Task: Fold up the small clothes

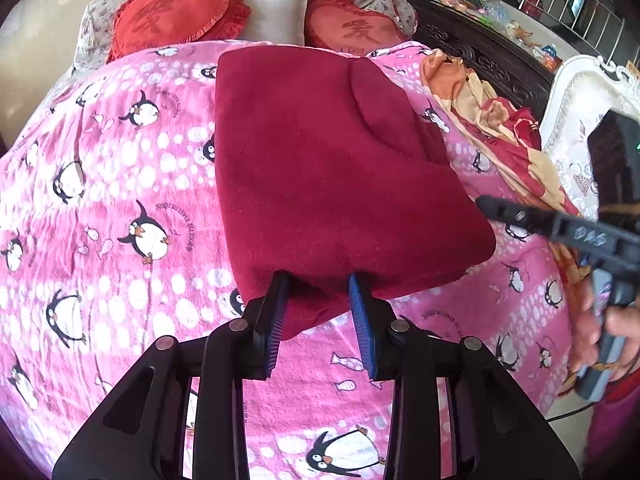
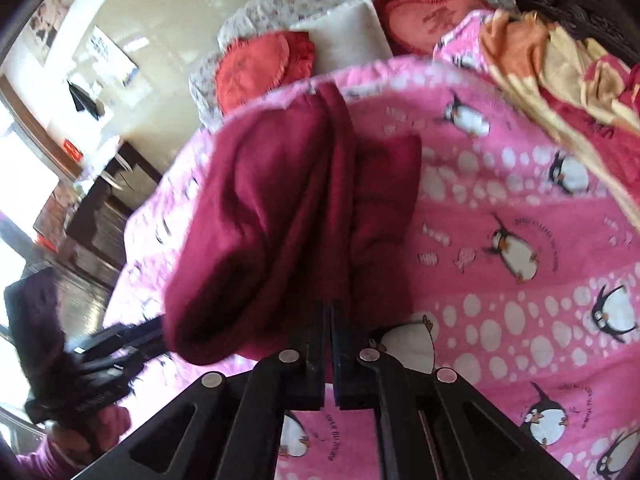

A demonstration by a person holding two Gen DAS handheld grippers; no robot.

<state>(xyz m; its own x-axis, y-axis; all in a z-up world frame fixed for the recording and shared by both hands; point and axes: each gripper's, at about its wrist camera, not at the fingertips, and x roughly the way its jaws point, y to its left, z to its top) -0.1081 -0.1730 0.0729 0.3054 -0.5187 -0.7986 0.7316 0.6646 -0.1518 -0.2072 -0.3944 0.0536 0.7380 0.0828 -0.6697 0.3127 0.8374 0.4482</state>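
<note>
I see my left gripper (image 1: 322, 300) spread wide at the near edge of the maroon garment (image 1: 328, 160) on the penguin blanket (image 1: 120, 184) (bed), my right gripper (image 2: 330, 312) clamped on its fold.

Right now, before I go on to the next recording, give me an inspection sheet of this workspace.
Surface: bed covered by a pink penguin blanket.
Job's things: one dark red garment, partly folded, near edge raised off the blanket.
Clutter: orange and red patterned cloth bunched along the bed's far right side; two red heart cushions and a pale pillow at the head.
Grippers: left gripper with jaws apart, the garment's near edge between them; right gripper shut on the garment's edge.
Cables: one thin dark cable near the person's hand.
Surroundings: dark carved furniture with small items on top, a white ornate chair, a metal railing.
</note>
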